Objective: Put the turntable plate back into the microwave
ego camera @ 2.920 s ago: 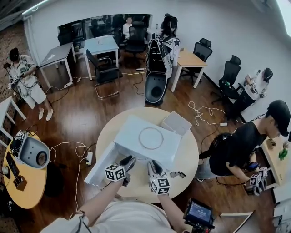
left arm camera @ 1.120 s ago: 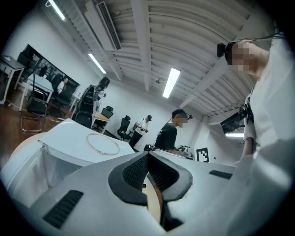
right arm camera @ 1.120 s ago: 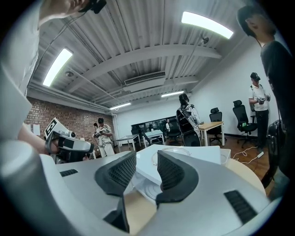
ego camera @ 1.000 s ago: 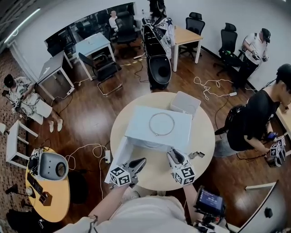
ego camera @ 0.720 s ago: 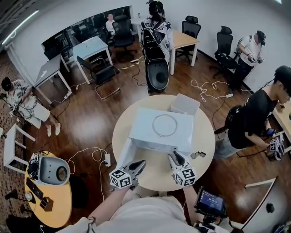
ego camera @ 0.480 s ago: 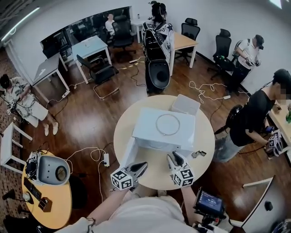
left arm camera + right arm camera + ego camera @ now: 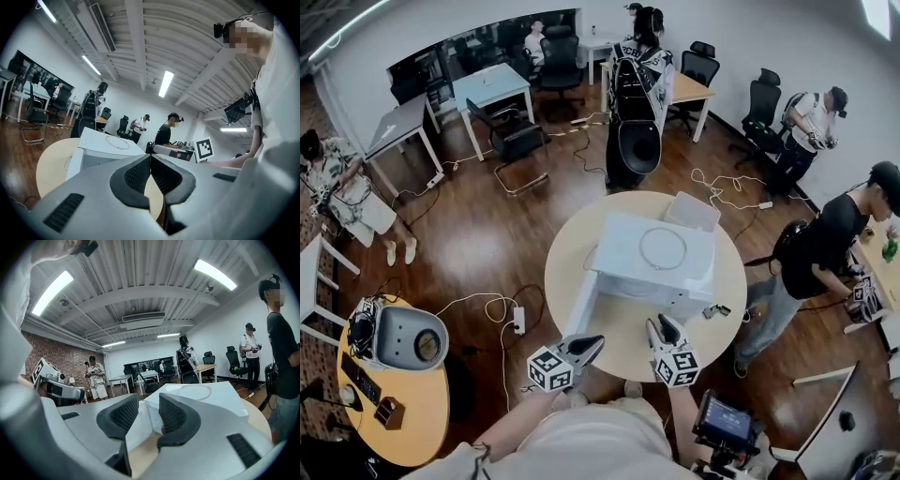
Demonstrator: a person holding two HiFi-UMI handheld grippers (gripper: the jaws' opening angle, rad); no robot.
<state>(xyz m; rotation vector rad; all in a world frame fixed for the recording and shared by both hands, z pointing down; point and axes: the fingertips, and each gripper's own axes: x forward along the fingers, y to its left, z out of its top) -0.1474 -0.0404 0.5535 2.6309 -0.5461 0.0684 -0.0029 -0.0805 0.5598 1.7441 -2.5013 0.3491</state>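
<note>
Left gripper (image 7: 591,344) has its jaws pressed together on nothing, while the right gripper (image 7: 656,324) holds its jaws spread with only air between the pads. Both sit at the lower middle of the head view, near the table's front edge and well short of the work.

The turntable plate (image 7: 663,248) lies flat on top of the microwave (image 7: 623,246), just right of centre in the frame (it reads as a clear disc with a pale rim). The microwave's door (image 7: 581,314) hangs open toward the lower left, so the cavity looks ready to take the plate. Under it is the round table (image 7: 727,277), with a white box (image 7: 694,211) just behind the microwave at the upper right and a small dark object (image 7: 713,310) near the table's right edge. People, desks and office chairs fill the room beyond.

I judge the step in hand to be the approach, since nothing is gripped yet. Next, a gripper must reach the microwave's top and take the plate by its rim; the left one would have to open first.
</note>
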